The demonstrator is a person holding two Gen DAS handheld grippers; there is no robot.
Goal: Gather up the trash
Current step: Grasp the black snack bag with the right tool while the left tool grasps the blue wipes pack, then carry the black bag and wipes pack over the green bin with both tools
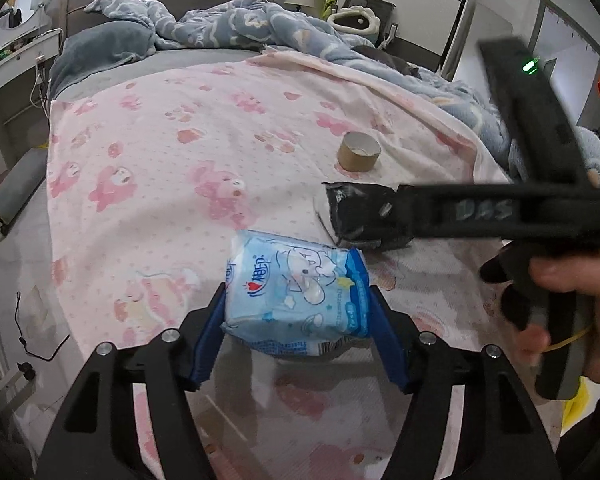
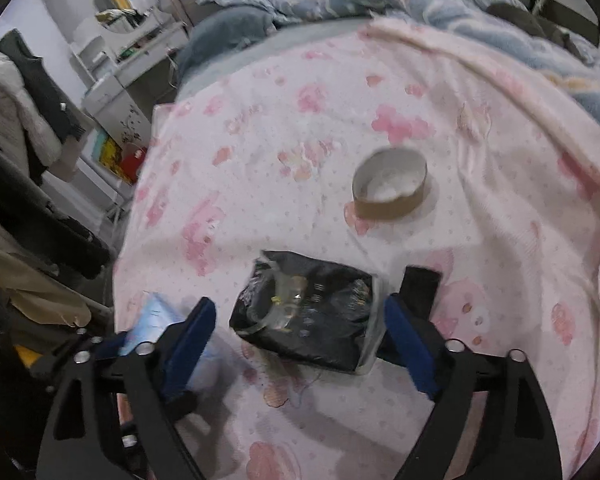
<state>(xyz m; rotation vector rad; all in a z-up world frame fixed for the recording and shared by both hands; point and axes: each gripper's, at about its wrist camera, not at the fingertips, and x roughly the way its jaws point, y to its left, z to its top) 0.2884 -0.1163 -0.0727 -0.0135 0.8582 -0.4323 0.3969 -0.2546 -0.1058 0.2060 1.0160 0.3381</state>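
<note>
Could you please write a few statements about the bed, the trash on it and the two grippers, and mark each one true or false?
1. The blue tissue pack sits between the left gripper's fingers. True.
2. The cardboard ring lies on its side. False: it stands on its end, open side up, on the pink sheet.
3. The right gripper's fingers stand apart on either side of the black packet. True.
4. The cardboard ring is stacked on the black packet. False: it stands apart from it, farther up the bed.
5. The blue blanket is folded neatly. False: it lies rumpled near the headboard.
</note>
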